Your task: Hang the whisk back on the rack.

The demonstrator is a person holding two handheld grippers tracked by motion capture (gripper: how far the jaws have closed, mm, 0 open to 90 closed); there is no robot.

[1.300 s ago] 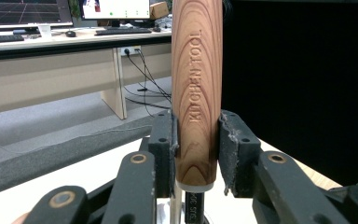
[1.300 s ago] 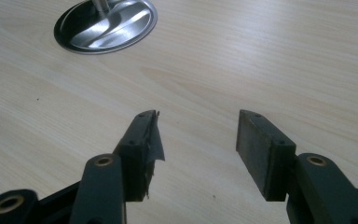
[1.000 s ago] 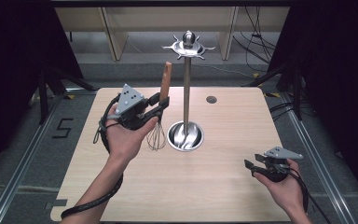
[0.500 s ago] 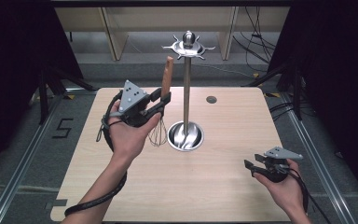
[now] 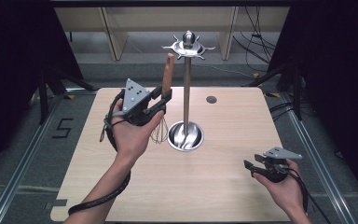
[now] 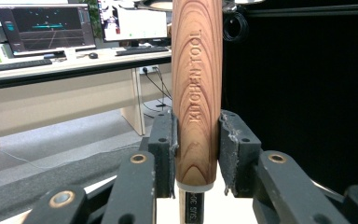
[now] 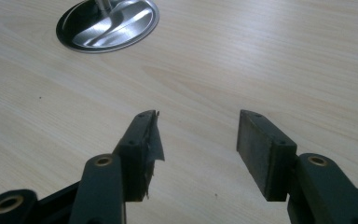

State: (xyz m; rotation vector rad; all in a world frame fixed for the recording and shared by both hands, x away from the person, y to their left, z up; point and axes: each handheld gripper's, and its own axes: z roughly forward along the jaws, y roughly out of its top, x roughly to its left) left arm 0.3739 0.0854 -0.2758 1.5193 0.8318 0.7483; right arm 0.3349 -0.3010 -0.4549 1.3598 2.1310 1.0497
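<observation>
"KITCHEN TOOL" on whisk handle [image 6: 197, 93]

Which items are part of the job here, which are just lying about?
In the job:
- whisk, wooden handle clamped in the left tool
- hanging stand, hooks at top

Lying about:
- right tool, open above bare table
- dark round spot on table
</observation>
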